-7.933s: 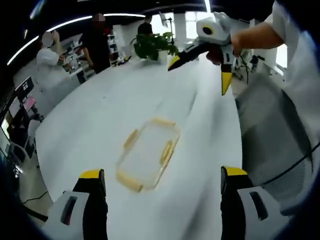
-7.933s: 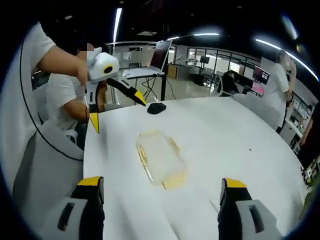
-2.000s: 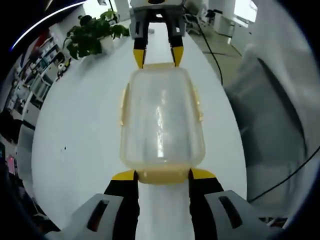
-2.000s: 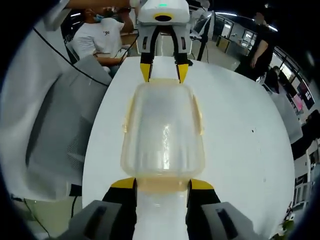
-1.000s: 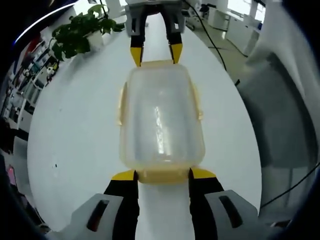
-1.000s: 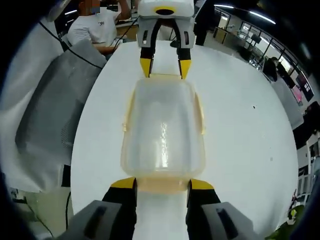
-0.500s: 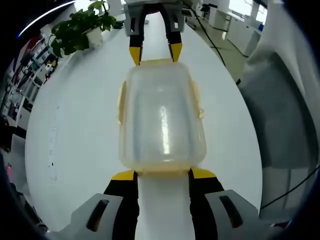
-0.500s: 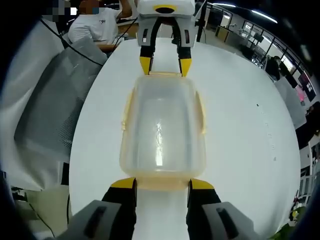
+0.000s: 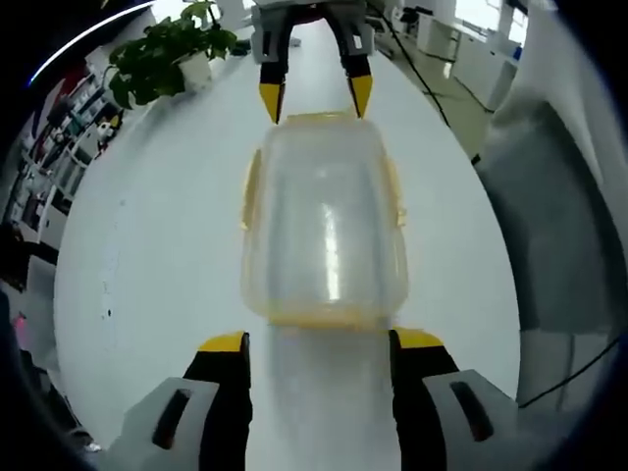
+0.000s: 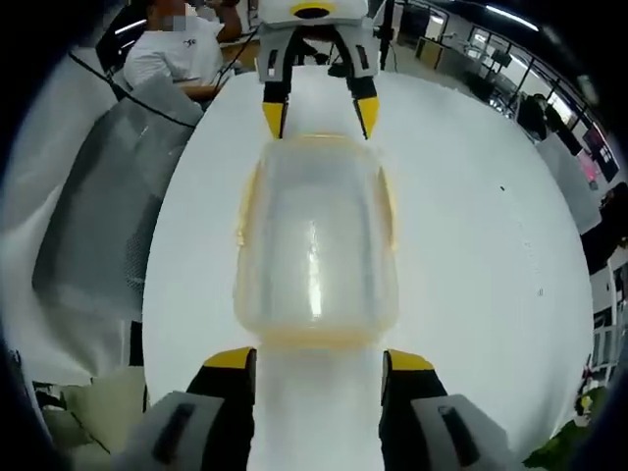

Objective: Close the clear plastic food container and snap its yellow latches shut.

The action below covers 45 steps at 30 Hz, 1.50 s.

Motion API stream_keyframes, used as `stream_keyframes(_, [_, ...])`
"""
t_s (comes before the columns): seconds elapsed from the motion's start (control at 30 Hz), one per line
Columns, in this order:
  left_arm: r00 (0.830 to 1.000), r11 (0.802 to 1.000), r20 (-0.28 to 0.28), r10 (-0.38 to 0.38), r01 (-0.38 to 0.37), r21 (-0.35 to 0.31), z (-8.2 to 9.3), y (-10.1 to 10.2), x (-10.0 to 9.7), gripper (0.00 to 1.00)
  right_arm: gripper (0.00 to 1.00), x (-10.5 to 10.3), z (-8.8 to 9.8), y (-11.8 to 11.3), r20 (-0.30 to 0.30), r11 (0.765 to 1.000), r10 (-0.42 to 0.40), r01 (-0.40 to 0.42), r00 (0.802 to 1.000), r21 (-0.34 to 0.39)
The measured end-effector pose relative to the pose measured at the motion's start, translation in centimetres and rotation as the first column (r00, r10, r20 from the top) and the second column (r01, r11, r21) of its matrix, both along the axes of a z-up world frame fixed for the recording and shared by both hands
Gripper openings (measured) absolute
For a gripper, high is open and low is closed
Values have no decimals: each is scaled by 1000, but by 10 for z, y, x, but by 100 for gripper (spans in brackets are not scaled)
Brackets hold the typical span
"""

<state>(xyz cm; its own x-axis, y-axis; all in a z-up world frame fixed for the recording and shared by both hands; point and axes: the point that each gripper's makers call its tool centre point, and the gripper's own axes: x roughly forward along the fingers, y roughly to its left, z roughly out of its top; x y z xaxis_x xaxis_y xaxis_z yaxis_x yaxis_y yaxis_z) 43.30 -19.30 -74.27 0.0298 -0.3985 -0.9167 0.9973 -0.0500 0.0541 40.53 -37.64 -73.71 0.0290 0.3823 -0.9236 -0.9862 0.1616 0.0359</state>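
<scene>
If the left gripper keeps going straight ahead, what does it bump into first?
Most likely the near end of the clear food container, where a yellow latch sits just ahead of the left gripper, between its open jaws.

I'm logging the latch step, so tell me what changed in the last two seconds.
Both claws let go: the left claw and the right claw, which were clamped on the end latches of the clear container, have opened and drawn back a little, each now clear of its end. The container stayed put on the white table, lid on, side latches unchanged.
</scene>
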Motion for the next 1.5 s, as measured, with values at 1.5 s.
stream_keyframes(1.5, [499, 522, -448, 742, -849, -82, -1, -36, -1, 43, 40, -1, -4, 30, -218, 648, -740, 761, 637, 22])
